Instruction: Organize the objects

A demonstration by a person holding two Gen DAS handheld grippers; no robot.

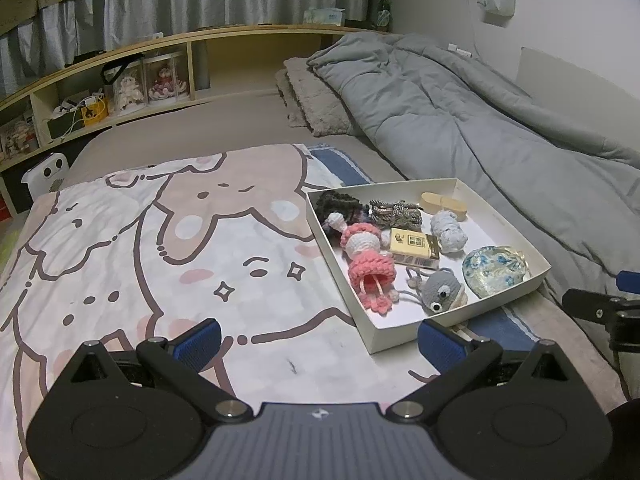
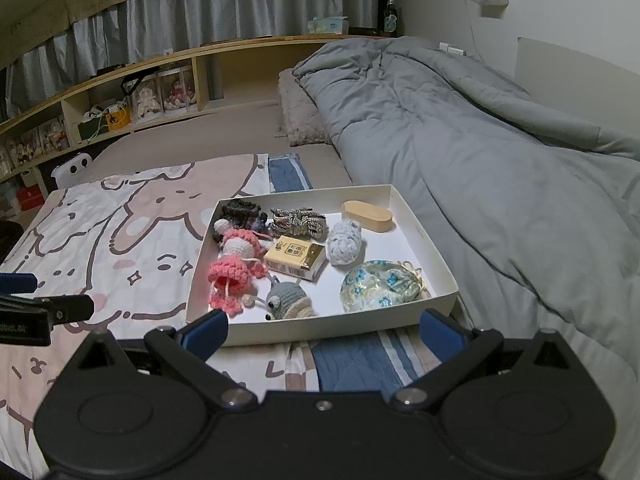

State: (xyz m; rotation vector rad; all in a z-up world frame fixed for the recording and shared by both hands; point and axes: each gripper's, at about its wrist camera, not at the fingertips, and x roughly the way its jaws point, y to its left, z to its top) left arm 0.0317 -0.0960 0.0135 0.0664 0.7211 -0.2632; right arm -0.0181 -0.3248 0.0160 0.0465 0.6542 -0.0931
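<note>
A shallow white box lies on the bed and holds several small things: a pink crochet doll, a grey crochet fish, a yellow card box, a floral pouch, a white yarn ball, a wooden oval case, braided cord and dark hair ties. My left gripper is open and empty, left of the box's near corner. My right gripper is open and empty at the box's near wall.
A cartoon-print blanket covers the bed's near left. A rumpled grey duvet fills the right side, with a grey fuzzy pillow behind. A wooden shelf with boxed figures runs along the back.
</note>
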